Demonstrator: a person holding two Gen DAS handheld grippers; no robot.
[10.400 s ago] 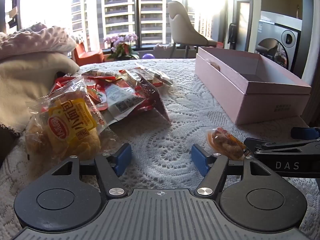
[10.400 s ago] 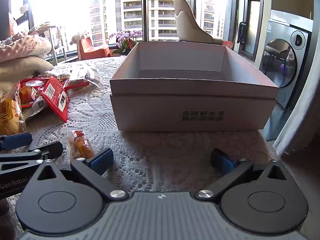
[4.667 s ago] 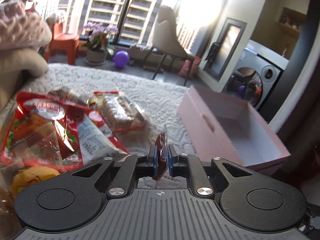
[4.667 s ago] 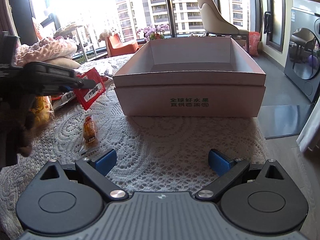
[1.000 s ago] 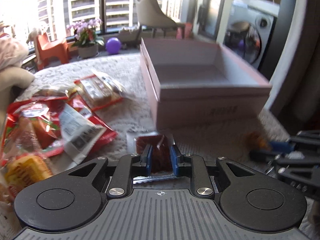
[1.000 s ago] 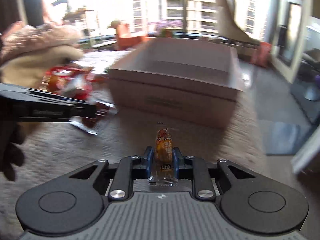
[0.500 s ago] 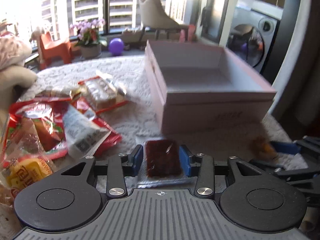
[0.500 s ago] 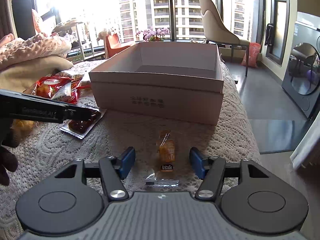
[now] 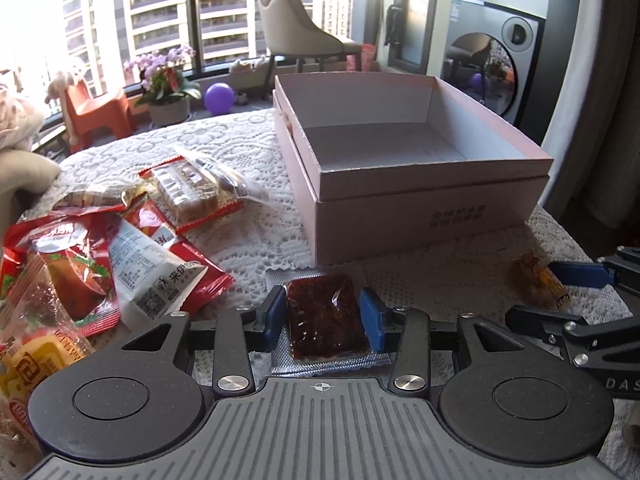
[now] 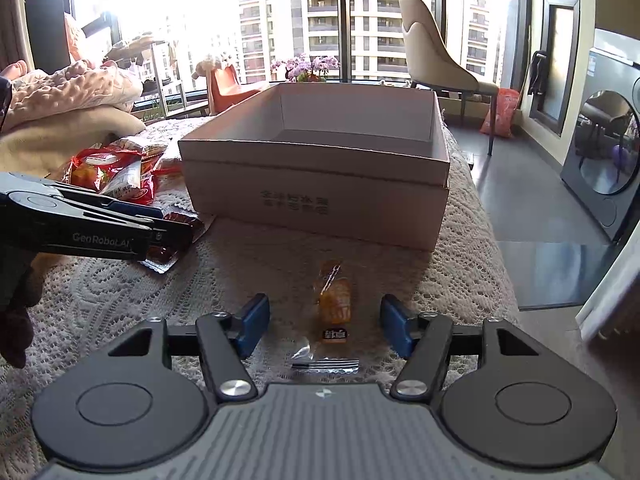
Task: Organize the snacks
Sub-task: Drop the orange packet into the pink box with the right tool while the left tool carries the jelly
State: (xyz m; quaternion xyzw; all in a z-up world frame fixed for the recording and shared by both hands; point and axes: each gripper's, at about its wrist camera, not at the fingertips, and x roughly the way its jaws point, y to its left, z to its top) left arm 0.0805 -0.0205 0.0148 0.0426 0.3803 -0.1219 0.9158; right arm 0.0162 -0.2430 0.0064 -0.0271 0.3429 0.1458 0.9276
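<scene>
A dark red flat snack packet [image 9: 326, 322] lies on the lace cloth between the blue pads of my left gripper [image 9: 322, 316], which stands open with the pads close beside it. In the right wrist view a small orange snack packet [image 10: 335, 304] lies on the cloth between the wide-apart fingers of my open right gripper [image 10: 324, 326], touching neither. Just beyond both stands the empty pink box [image 9: 420, 200] [image 10: 320, 184], its top open. The left gripper [image 10: 176, 222] shows from the side over the dark packet [image 10: 164, 254]. The orange packet [image 9: 536, 280] also shows at the right of the left wrist view.
A pile of red and clear snack bags [image 9: 120, 264] [image 10: 116, 172] lies left of the box. Folded blankets [image 10: 68, 112] sit at the far left. The table's right edge [image 10: 492, 248] drops to the floor. A gloved hand [image 10: 16, 320] holds the left gripper.
A second ago each gripper was shut on its packet above the table. Both have since opened, and the two packets now lie flat on the cloth in front of the box.
</scene>
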